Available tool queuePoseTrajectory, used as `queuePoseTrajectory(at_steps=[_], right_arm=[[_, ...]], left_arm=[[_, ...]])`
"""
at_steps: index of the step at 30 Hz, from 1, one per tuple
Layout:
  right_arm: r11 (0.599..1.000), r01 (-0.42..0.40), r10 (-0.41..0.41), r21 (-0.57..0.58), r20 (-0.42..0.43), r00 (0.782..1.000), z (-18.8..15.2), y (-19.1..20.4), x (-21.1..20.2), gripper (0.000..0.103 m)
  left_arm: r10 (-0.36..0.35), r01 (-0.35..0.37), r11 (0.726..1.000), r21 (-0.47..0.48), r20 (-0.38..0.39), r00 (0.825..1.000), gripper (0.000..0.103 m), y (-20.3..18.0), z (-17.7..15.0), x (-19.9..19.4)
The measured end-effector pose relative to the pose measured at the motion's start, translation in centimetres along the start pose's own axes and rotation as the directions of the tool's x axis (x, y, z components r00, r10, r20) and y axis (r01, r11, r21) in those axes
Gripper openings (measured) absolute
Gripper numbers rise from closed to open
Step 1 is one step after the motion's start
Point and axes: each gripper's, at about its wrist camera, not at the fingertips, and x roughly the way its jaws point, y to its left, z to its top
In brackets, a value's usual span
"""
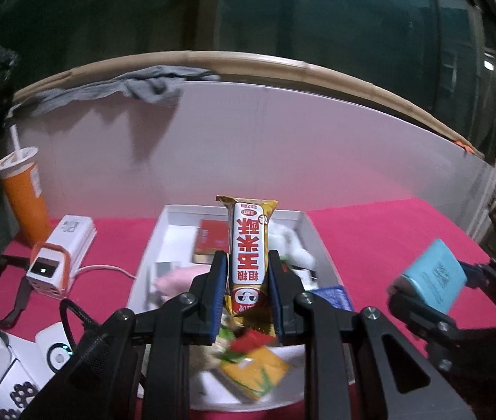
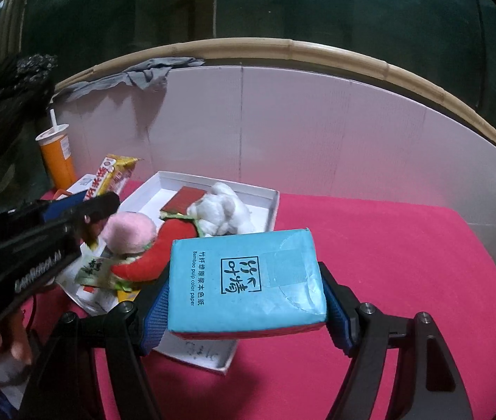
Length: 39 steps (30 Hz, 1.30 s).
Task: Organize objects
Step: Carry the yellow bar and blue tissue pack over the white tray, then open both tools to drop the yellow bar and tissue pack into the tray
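One white box (image 2: 271,198) sits on the pink cloth (image 2: 388,262), holding one pink plush (image 2: 130,231), one white plush (image 2: 225,210), one red plush piece (image 2: 164,245) and one red booklet (image 2: 186,199). One orange cup (image 1: 26,196) stands at the left. The left gripper (image 1: 246,287) is clamped narrowly on one upright snack packet (image 1: 249,245) above the box. The right gripper (image 2: 248,309), spread wide, grips one blue tissue pack (image 2: 248,280) over the box's near edge.

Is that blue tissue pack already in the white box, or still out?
Still out. The right tool grips the blue tissue pack in the air, in front of the white box.
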Motion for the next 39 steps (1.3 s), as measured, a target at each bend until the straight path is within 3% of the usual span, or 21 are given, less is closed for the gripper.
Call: queuePoseTrajectory(at_steps=[12,27,28,29,30,32,34,39], right_arm=[[0.999,-0.021,0.020,-0.030,-0.029,0.999,2.0,2.7,3.0,0.079],[0.996,-0.079,0.073,-0.044,-0.129,0.989,-0.8,5.3,6.4,0.080],[0.996,-0.082,0.075,-0.047,-0.133,0.988,-0.9,5.4,6.5,0.080],[0.995,-0.083,0.075,-0.051,-0.135,0.988,-1.1,5.6,6.6,0.080],[0.995,-0.083,0.074,-0.058,-0.138,0.988,-1.2,5.7,6.6,0.081],[0.995,-0.068,0.058,-0.071,-0.134,0.989,-1.3,5.7,6.6,0.088],[0.996,-0.053,0.044,-0.070,-0.121,0.992,-1.3,5.6,6.2,0.101],[0.999,-0.030,0.026,-0.032,-0.103,0.994,-1.1,4.4,5.5,0.103]], left_arm=[[0.033,-0.035,0.997,-0.069,-0.030,0.999,0.022,4.5,3.0,4.0],[0.017,-0.017,1.000,-0.003,-0.091,0.996,0.024,2.8,2.4,8.3],[0.015,-0.016,1.000,-0.004,-0.090,0.996,0.029,2.7,2.4,8.3],[0.014,-0.015,1.000,-0.005,-0.087,0.996,0.051,2.7,2.3,8.3],[0.021,-0.021,1.000,-0.006,-0.081,0.997,0.080,2.6,2.3,8.1],[0.036,-0.037,0.999,-0.005,-0.061,0.997,0.103,2.5,2.2,7.7],[0.067,-0.067,0.998,-0.003,-0.047,0.997,0.103,2.4,2.2,7.3],[0.098,-0.099,0.995,-0.022,-0.038,0.994,0.103,2.5,2.3,6.7]])
